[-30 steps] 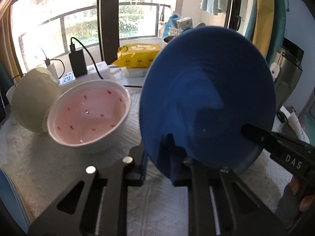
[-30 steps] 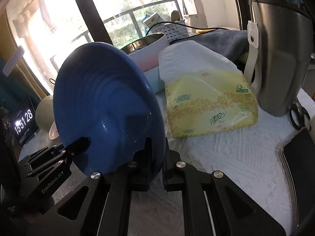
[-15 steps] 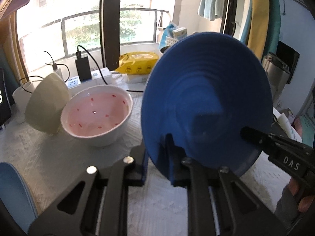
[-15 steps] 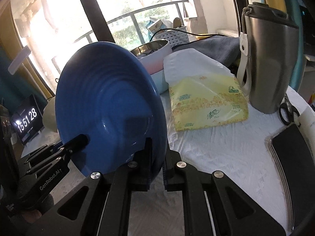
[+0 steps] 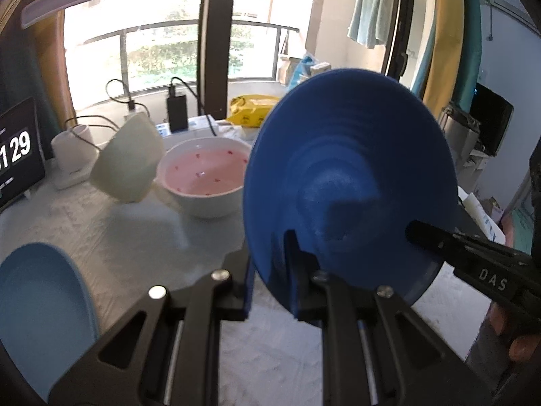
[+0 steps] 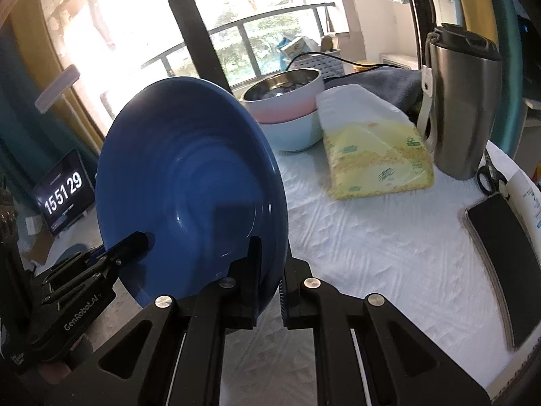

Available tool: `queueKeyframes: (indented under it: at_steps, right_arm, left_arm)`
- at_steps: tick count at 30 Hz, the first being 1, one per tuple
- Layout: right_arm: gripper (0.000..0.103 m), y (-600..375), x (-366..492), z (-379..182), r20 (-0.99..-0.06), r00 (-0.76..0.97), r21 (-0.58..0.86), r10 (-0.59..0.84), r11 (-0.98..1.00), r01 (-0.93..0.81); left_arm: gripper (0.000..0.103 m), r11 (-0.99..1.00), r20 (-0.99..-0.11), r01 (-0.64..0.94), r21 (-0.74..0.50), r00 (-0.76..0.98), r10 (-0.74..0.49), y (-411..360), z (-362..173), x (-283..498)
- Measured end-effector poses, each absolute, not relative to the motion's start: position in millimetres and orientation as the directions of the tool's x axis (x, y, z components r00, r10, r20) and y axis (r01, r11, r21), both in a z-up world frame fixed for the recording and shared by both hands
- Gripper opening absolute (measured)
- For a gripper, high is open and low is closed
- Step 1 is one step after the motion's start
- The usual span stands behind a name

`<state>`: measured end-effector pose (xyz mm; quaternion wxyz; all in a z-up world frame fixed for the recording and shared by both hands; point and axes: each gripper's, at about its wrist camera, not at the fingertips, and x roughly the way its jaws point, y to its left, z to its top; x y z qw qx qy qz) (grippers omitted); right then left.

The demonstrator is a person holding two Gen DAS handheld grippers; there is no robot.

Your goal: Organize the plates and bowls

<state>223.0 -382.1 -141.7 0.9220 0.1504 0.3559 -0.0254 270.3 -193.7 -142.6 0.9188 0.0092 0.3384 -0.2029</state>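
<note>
A dark blue plate (image 5: 348,182) is held on edge above the table, gripped by both grippers at opposite rims. My left gripper (image 5: 274,270) is shut on its lower rim; my right gripper (image 6: 270,270) is shut on the plate (image 6: 189,186) too. The right gripper's finger (image 5: 439,243) shows in the left wrist view, the left gripper's finger (image 6: 128,243) in the right wrist view. A white bowl with pink inside (image 5: 206,176) stands behind, with a pale bowl (image 5: 128,159) tilted against it. A light blue plate (image 5: 40,308) lies at lower left.
Stacked pink and light blue bowls with a metal bowl (image 6: 287,111) stand at the back. A tissue pack (image 6: 375,149), steel mug (image 6: 463,101), phone (image 6: 503,260), scissors (image 6: 490,176), clock display (image 6: 64,193), power strip and chargers (image 5: 175,115) sit around the white tablecloth (image 6: 372,237).
Both grippers have lifted and drawn back with the dark blue plate; the bowls look farther away and the light blue plate has come into view at lower left.
</note>
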Motion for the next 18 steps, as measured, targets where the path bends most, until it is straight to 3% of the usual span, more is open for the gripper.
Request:
queueKeyframes:
  at_steps: [18]
  right_arm:
    - [0.013, -318.1, 212.1, -144.5, -0.710, 0.689, 0.256, 0.144, 0.964, 0.063]
  left_arm:
    - [0.016, 0.939, -0.620, 0.304, -0.161, 0.709, -0.336, -128.9, -144.6, 233.5]
